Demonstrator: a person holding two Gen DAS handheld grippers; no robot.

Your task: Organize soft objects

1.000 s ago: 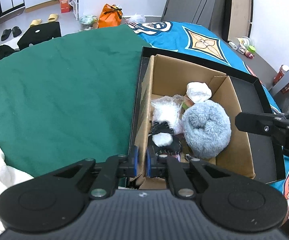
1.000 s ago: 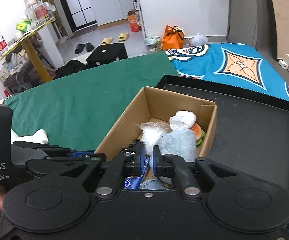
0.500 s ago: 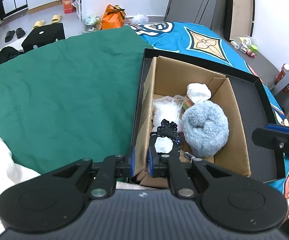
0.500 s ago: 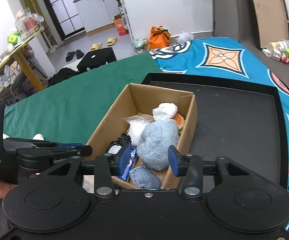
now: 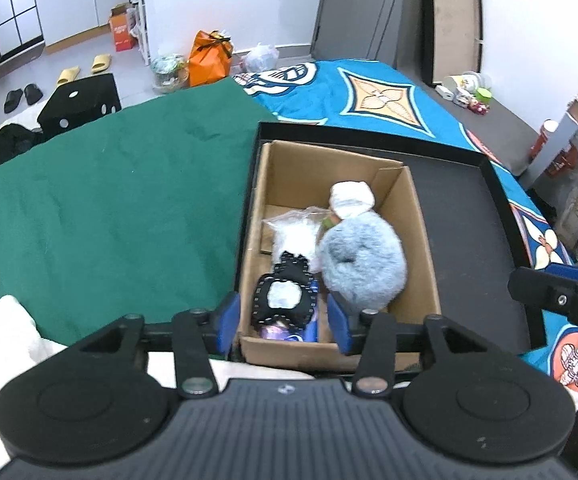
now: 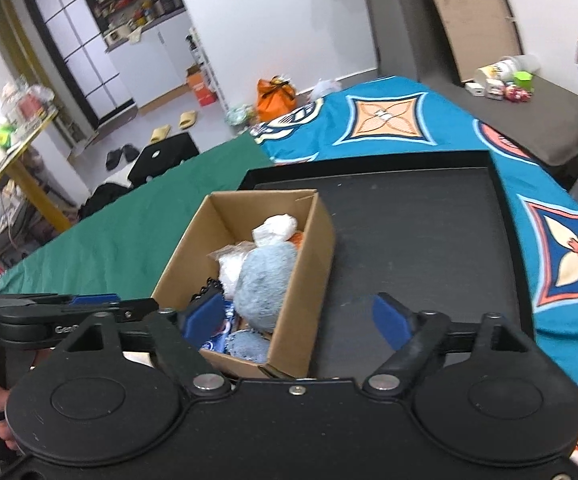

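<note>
Grey-blue and fluffy, the round plush [image 5: 363,266] fills the right half of the cardboard box [image 5: 421,240], a dimple sunk in its top. Beside it, along the box's left wall, lies a black mesh pouch [image 5: 283,300] with a white centre, and past that a clear bag of white stuffing [image 5: 295,232]. A white wrapped bundle [image 5: 351,199] sits toward the far right corner, with a bit of orange and green showing under it. At the near end the right wrist view shows a smaller blue fuzzy piece [image 6: 249,346] and a blue printed packet [image 6: 219,334].

The box stands in the left part of a black tray [image 6: 429,240], against the tray's left rim, on a bed with a green cover [image 5: 109,200] and a blue patterned sheet [image 5: 369,96].

The left gripper [image 5: 285,322] hangs over the box's near end, jaws just opened partway, the pouch lying below them untouched. The right gripper [image 6: 297,320] has just spread wide, straddling the box's right wall and gripping nothing.
</note>
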